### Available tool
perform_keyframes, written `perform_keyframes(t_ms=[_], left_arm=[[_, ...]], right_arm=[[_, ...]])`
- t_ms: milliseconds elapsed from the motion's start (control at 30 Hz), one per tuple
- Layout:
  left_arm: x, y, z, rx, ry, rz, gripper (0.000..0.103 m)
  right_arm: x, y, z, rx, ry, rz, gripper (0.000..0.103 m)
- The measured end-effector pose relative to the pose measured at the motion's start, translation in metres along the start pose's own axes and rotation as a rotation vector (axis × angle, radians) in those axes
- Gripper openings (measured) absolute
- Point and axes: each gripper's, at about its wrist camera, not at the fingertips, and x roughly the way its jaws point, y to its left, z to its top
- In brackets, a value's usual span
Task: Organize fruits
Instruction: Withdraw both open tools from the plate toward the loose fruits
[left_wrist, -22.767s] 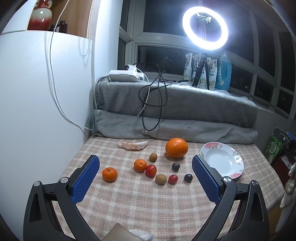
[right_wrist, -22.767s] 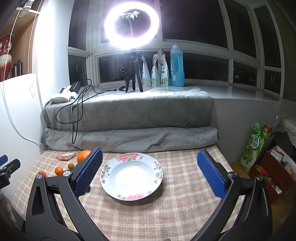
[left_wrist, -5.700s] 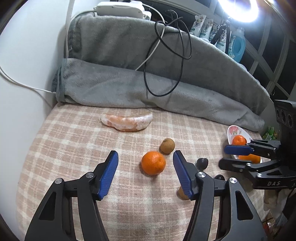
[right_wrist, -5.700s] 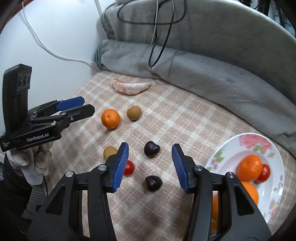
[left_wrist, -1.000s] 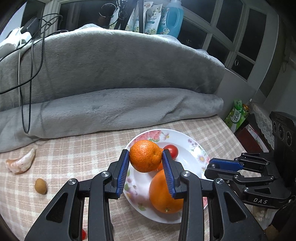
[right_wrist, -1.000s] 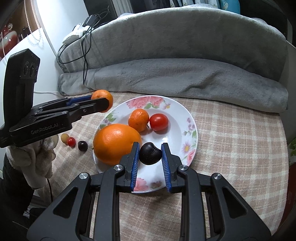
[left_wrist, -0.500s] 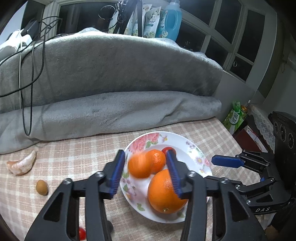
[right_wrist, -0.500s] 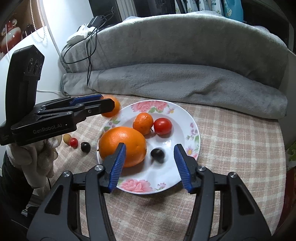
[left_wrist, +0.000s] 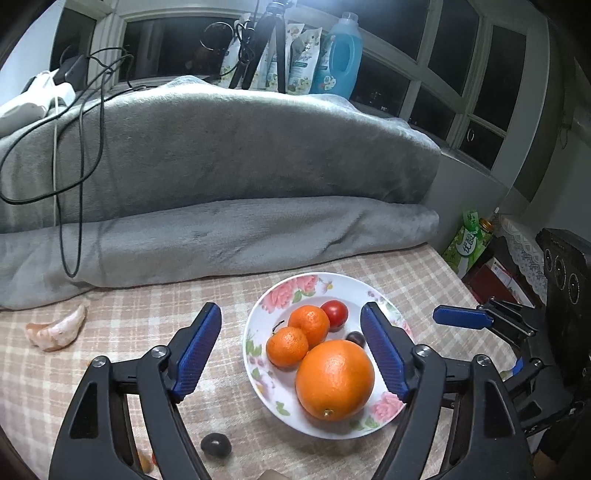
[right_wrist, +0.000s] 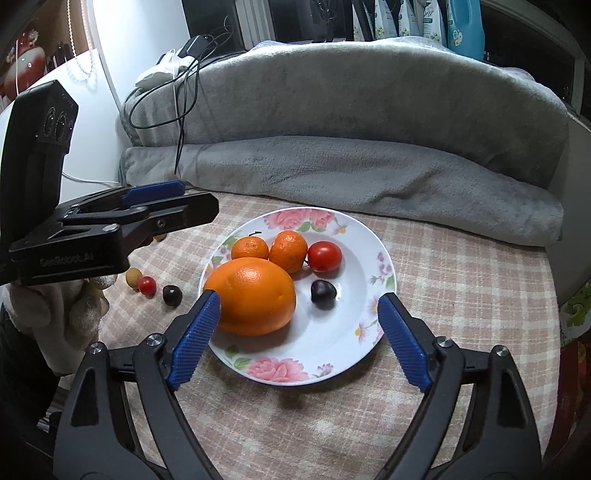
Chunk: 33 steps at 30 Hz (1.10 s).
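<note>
A flowered white plate (right_wrist: 373, 254) holds a big orange (right_wrist: 255, 295), two mandarins (right_wrist: 288, 249), a red tomato (right_wrist: 325, 256) and a dark plum (right_wrist: 323, 291). My right gripper (right_wrist: 295, 328) is open and empty over the plate's near side. My left gripper (left_wrist: 291, 350) is open and empty above the plate's (left_wrist: 266, 302) left part, where the big orange (left_wrist: 334, 380) lies. A dark plum (right_wrist: 172, 294), a small red tomato (right_wrist: 147, 285) and a brown fruit (right_wrist: 133, 276) lie on the cloth left of the plate.
A checked cloth (right_wrist: 461, 302) covers the table. A rolled grey blanket (right_wrist: 351, 173) with black cables (left_wrist: 74, 147) lines the back. A peeled fruit piece (left_wrist: 55, 330) lies at the far left. Bottles stand on the windowsill (left_wrist: 338, 59). The table edge drops off at the right.
Both grippers have opened wider and pulled back. The mandarin from the left gripper and the plum from the right gripper now lie on the plate.
</note>
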Motion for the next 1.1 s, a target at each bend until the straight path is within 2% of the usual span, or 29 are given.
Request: perform_keyframes(t_ms=[267, 500, 1100], left_arm=[[-0.016, 0.004, -0.002, -0.003, -0.025, 0.022, 0.078], [-0.039, 0.024, -0.005, -0.02, -0.057, 0.062, 0.078], [-0.098, 0.103, -0.036, -0.102, -0.085, 0.226, 0.078]], right_arm=[[-0.008, 0.01, 0.002, -0.018, -0.017, -0.022, 0.09], [-0.016, 0.024, 0.005, -0.043, -0.04, -0.008, 0.09], [-0.011, 0.09, 0.011, -0.18, -0.044, 0.116, 0.089]])
